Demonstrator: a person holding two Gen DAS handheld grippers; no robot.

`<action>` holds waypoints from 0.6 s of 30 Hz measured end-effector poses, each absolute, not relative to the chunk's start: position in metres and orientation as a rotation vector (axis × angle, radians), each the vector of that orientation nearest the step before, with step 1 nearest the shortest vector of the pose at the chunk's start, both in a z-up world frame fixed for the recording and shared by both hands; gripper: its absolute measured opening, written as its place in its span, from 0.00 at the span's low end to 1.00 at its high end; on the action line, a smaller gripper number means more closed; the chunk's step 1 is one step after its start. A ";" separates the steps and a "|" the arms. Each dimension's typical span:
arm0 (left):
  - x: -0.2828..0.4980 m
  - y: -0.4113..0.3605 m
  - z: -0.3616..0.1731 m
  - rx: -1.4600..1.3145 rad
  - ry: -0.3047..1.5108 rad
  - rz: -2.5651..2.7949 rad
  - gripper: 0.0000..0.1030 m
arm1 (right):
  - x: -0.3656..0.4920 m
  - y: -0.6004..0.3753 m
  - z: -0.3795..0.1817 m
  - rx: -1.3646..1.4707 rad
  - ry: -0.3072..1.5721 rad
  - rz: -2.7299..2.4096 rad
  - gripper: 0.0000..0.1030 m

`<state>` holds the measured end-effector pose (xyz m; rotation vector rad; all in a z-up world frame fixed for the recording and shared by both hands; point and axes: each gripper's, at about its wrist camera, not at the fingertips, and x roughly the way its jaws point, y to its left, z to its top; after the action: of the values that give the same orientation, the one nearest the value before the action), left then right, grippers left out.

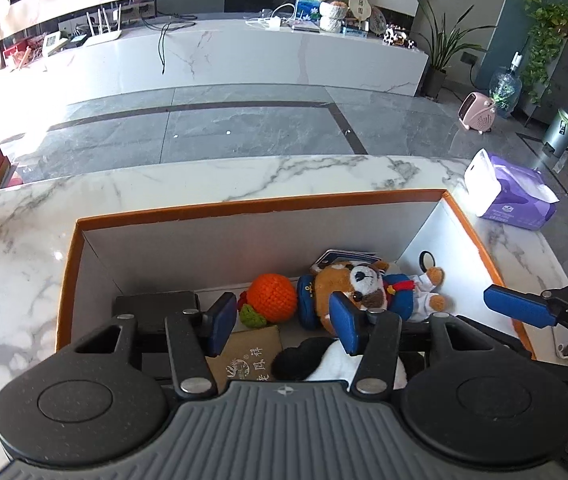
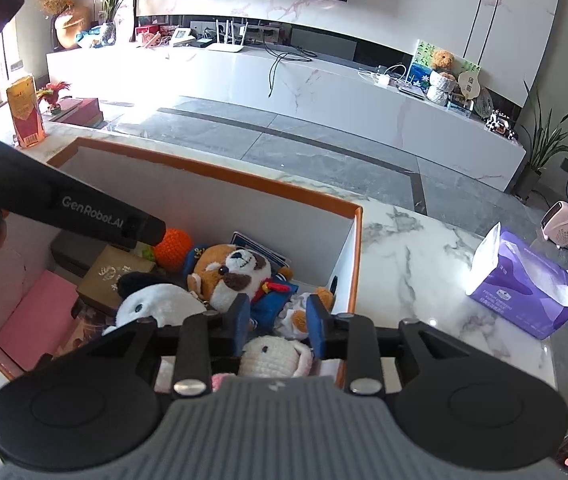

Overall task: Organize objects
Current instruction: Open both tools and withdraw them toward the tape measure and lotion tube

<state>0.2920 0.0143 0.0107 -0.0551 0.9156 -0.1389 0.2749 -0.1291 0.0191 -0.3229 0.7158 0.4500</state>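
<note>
- Orange-rimmed cardboard box [image 1: 264,210], white inside, sits on a white marble table [image 1: 24,264]; both grippers hang over its open top.
- Left gripper [image 1: 284,322]: blue pads spread wide, nothing between them. Released, above the box's contents.
- Right gripper [image 2: 280,326]: blue pads apart, nothing pinched; a cream crocheted bunny [image 2: 274,356] lies in the box just below and behind the gap. Whether a pad touches it, cannot tell.
- In the left wrist view, one blue pad of the right gripper pokes in over the box's right rim. In the right wrist view, the left gripper's black body crosses from the left, tip near the orange ball.
- Box contents, far right corner: brown-and-white plush dog [image 1: 357,288] in a blue outfit, lying on its back on dark cards [image 1: 343,257].
- Orange crocheted ball [image 1: 274,298] with green leaf lies just left of the dog, touching it.
- Brown cardboard packet with printed characters [image 1: 250,356] is near of the ball; a black-and-white plush [image 2: 152,300] lies beside it, against the dog.
- Black flat case [image 1: 156,304] is in the far left of the box; a pink flat item [image 2: 36,316] is at the near left.
- Purple tissue pack [image 2: 523,280] sits on the table right of the box, well apart from it.
- Orange-red packet [image 2: 26,112] stands at the table's far left edge.
</note>
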 end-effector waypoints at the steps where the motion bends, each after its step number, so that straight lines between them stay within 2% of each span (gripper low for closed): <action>1: 0.286 0.013 0.016 -0.053 0.901 -0.143 0.59 | 0.271 -0.130 0.022 -0.318 0.707 0.451 0.35; 10: 0.222 0.001 0.056 -0.040 0.775 -0.202 0.59 | 0.220 -0.147 0.056 -0.260 0.612 0.473 0.43; 18: 0.164 -0.005 0.061 -0.061 0.739 -0.235 0.59 | 0.164 -0.171 0.069 -0.204 0.563 0.480 0.49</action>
<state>0.1642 -0.0050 0.0613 -0.0606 0.7387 -0.2347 0.1642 -0.1712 0.0689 -0.2041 0.5633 0.4803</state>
